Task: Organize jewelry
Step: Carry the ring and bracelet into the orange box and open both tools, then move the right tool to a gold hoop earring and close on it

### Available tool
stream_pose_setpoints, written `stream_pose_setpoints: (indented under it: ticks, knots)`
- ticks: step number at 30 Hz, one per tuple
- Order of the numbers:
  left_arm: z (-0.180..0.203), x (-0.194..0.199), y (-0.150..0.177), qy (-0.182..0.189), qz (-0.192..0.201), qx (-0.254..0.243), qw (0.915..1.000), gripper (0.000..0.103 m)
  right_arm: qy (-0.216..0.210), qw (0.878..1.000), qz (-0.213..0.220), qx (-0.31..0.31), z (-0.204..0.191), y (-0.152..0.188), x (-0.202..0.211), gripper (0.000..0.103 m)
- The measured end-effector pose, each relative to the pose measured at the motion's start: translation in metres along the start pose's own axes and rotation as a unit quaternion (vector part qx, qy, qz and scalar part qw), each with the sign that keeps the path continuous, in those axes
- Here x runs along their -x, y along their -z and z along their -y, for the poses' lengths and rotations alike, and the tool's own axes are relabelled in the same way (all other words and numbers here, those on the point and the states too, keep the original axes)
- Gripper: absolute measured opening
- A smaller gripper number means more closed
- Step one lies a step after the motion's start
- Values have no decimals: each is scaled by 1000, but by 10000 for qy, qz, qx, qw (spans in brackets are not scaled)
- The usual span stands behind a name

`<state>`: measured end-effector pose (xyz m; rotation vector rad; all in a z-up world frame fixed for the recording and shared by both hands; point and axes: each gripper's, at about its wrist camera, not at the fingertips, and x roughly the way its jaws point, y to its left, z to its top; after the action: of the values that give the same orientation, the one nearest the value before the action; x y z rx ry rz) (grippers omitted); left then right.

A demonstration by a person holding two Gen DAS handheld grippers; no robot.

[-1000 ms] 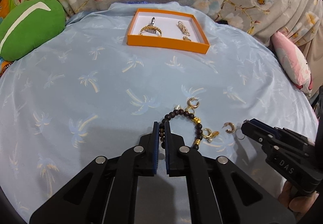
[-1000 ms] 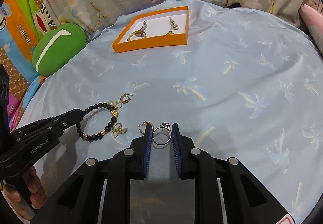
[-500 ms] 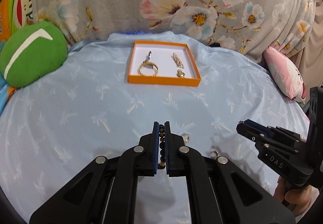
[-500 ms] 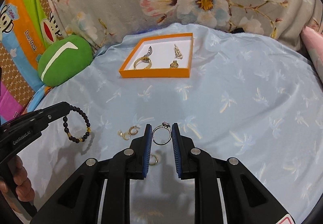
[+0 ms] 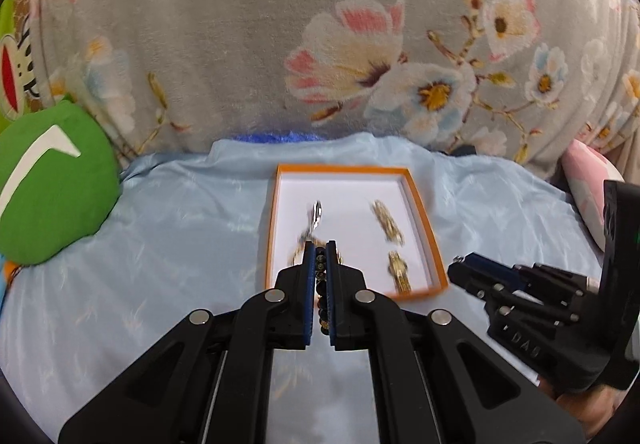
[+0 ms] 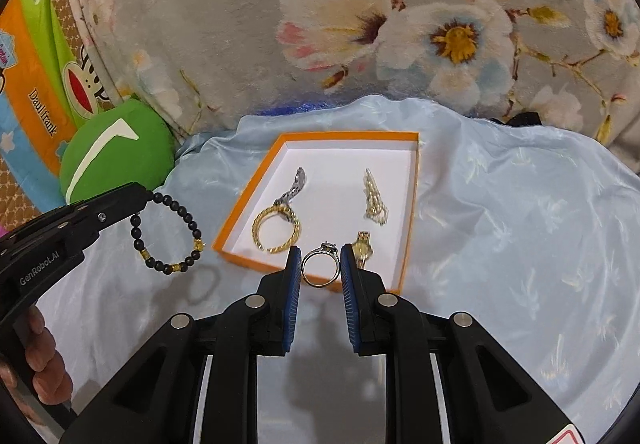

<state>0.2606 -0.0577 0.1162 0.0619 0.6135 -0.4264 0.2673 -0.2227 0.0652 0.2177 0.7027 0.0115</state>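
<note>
An orange tray (image 6: 413, 204) with a white floor lies on the light blue cloth; it also shows in the left wrist view (image 5: 425, 220). Inside lie a gold bangle (image 6: 276, 228), a silver piece (image 6: 295, 186), a pearl clip (image 6: 374, 196) and a small gold piece (image 6: 363, 250). My left gripper (image 5: 320, 256) is shut on a black bead bracelet (image 6: 168, 232), held in the air left of the tray's near corner. My right gripper (image 6: 320, 264) is shut on a silver ring (image 6: 321, 264), held just at the tray's near edge.
A green cushion (image 5: 52, 184) lies at the left. A grey floral blanket (image 5: 320, 44) rises behind the tray. A pink pillow (image 5: 588, 188) sits at the right edge. The blue cloth (image 6: 520, 244) spreads right of the tray.
Both grippers lifted off the cloth with the bracelet and the ring and moved forward to the tray. The loose earrings on the cloth have dropped out of view.
</note>
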Motion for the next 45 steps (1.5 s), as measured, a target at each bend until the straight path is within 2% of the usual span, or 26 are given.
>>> stream_pose_setpoints:
  ticks: [5,10,17,20,25,27,32,34,39,45]
  knots:
    - [-2,-67,-27,69,-103,50,9999,4,48,9999,-69,-55,10,-29,-54,18]
    - [-3,-122,-36,108,-246,11,9996,4,110,9998,-172,-28,16,-43,-93,19]
    - [-6,-163,-39,93,-401,67,9991,4,142,9992,-356,60,20,-47,-125,19]
    - [-6,-169,-37,191,-430,114,9988,6,177,9995,-267,26,22,-46,-125,19]
    - [-18,-153,-39,137,-245,371,9989,25,132,9998,-54,-137,30,-45,-104,19]
    - [-23,-138,-39,150,-170,437,9988,25,116,9997,39,-190,33,-43,-88,19]
    - [-28,-90,-22,-84,-82,329,9994,28,192,9996,184,-118,33,-22,-37,21]
    - [-30,-69,-7,-148,-126,337,9992,33,214,9996,178,-92,31,-6,-14,21]
    - [-36,-26,42,-229,-343,387,9984,36,170,9998,50,-48,22,45,37,26]
    - [-38,19,106,-90,-693,641,9955,38,270,9991,-291,168,-2,119,81,27]
